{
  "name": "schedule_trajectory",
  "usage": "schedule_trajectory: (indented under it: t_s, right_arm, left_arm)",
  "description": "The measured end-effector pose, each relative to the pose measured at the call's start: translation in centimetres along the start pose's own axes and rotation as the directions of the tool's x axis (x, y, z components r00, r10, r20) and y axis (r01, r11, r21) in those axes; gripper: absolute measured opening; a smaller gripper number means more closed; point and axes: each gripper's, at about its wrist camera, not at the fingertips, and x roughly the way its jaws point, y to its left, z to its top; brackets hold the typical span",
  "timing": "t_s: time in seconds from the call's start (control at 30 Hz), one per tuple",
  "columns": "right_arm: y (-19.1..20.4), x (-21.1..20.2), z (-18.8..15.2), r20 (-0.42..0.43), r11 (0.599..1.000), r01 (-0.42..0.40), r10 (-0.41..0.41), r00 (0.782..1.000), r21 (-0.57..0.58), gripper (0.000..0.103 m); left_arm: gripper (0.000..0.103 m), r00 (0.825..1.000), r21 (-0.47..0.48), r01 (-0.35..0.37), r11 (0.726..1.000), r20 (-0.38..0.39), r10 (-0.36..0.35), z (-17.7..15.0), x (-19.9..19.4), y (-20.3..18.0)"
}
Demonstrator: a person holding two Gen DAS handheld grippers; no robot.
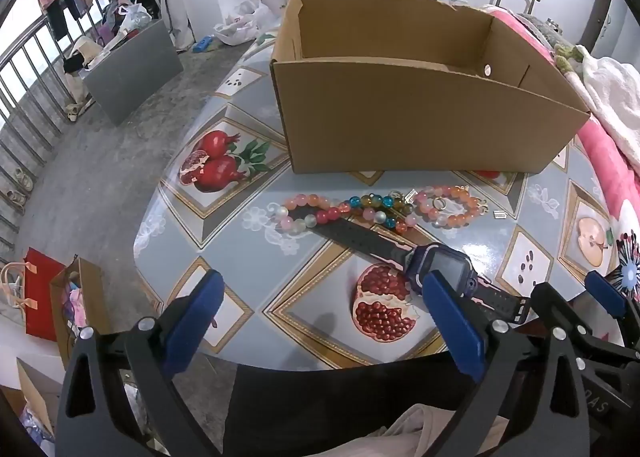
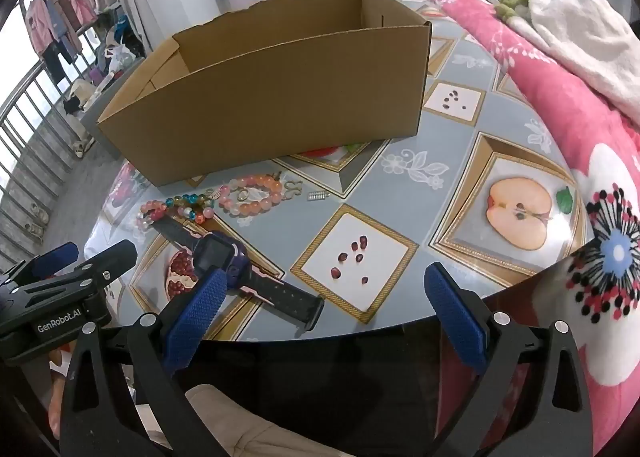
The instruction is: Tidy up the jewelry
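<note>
**Left wrist view: jewelry laid out before an open carton**

Left wrist view shows my jewelry strung across a glossy round table (image 1: pixel 240 225). A child's smartwatch (image 1: pixel 440 269) with a purple-blue case, dark square screen and long black perforated strap lies diagonally nearest me, flat on the printed tabletop. Its far strap end touches a bracelet of mixed beads (image 1: pixel 344 213), round and glassy, in pink, frosted white, red, blue and amber. Just beside that, to the right, rests a second bracelet of orange and pink beads (image 1: pixel 452 205) with a small gold ring (image 1: pixel 438 202) lying inside its loop. A tiny silver charm (image 1: pixel 500 214) sits slightly apart, farther right.

Behind the row stands a plain brown cardboard box (image 1: pixel 400 125), open-topped, its back edge torn ragged.

My left gripper (image 1: pixel 320 309) hangs over the near table edge, its blue textured pads spread wide with nothing between them; the right pad overlaps the watch in this view, though I cannot tell whether they touch. In the right wrist view my right gripper (image 2: pixel 320 297) is likewise spread wide and holds nothing, its left pad near the smartwatch (image 2: pixel 218 253).

The tabletop carries a shiny print of pomegranates, a halved apple and seeds in gold-framed diamonds. A pink floral blanket (image 2: pixel 560 105) is heaped along the right side.
</note>
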Motion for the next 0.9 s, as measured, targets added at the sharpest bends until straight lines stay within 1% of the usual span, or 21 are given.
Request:
schedule_trajectory:
  t_s: [0.53, 0.6, 0.9]
  right_arm:
    - [0.06, -0.01, 0.00, 0.001, 1.000, -0.001, 0.001, 1.000, 0.000, 0.095]
    - [0.06, 0.00, 0.03, 0.000, 1.000, -0.001, 0.001, 1.000, 0.000, 0.095]
    - [0.08, -0.03, 0.07, 0.001, 1.000, 0.000, 0.000, 1.000, 0.001, 0.095]
  left_arm:
    - [0.097, 1.000, 0.002, -0.002, 1.000, 0.002, 0.002, -0.03, -0.12, 0.23]
    - [0.097, 1.000, 0.002, -0.001, 1.000, 0.002, 0.001, 0.39, -0.77, 0.53]
    - [0.097, 1.000, 0.001, -0.002, 1.000, 0.005, 0.002, 0.25, -0.47, 0.39]
